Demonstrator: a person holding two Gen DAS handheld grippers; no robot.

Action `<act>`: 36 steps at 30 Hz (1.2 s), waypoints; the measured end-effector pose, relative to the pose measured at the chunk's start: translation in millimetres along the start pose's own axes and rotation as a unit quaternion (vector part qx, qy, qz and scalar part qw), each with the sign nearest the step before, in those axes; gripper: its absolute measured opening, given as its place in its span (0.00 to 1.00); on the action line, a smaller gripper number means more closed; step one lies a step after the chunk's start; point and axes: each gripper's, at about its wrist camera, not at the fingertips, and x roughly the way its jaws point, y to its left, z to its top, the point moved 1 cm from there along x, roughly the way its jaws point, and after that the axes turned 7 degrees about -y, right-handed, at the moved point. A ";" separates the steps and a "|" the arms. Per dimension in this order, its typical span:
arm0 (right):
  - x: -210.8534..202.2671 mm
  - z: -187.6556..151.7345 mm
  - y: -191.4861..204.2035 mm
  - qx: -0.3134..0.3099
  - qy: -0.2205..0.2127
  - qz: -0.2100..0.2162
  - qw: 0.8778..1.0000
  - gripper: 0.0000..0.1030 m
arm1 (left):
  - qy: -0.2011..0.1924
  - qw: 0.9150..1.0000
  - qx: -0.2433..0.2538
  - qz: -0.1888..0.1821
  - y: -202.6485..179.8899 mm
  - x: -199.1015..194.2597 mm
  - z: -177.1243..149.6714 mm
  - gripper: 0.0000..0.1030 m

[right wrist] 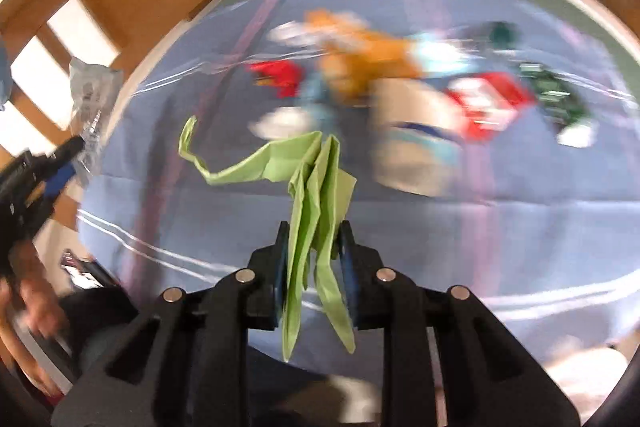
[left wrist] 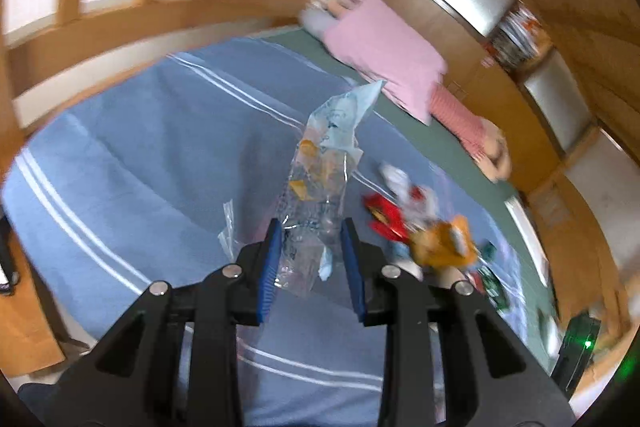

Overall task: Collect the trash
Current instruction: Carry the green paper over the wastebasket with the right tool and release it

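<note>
Left gripper [left wrist: 310,239]: closed on a clear bag [left wrist: 320,167]; both blue pads press its lower part, and the bag stands up and away past the fingertips.
Clear bag: crumpled see-through plastic with pale blue print and a few orange scraps inside; a loose flap hangs just left of the left finger.
Right gripper [right wrist: 314,243]: jaws narrow, clamped on green paper [right wrist: 316,187].
Green paper: folded and creased; one strip curls out ahead and to the left of the fingertips, two tails hang back below the jaws.
Trash pile [right wrist: 384,83]: ahead of the right gripper and a little to its right, lying on the blanket; blurred, but red, orange, white and dark green wrappers show. In the left wrist view it sits just right of the fingers.
Blanket [left wrist: 160,147]: blue with white stripes, under both tools.
Pink cloth [left wrist: 384,47]: beyond the pile, at the far edge of the blanket.
Left tool seen from the right wrist: at the far left edge, bag in its grip; detail blurred.
</note>
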 end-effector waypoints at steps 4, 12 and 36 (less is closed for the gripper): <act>-23.5 -18.9 -60.1 0.002 -0.005 -0.106 0.994 0.24 | 0.069 0.996 0.056 -0.009 -52.1 7.6 -18.4 0.30; -5.9 -45.4 -132.7 0.116 0.039 -0.109 0.987 0.43 | 0.284 0.945 0.152 -0.048 -134.6 76.1 -133.4 0.32; -3.8 -48.8 -133.0 0.149 0.014 -0.100 0.984 0.30 | 0.272 0.950 0.153 0.000 -136.0 105.1 -150.5 0.84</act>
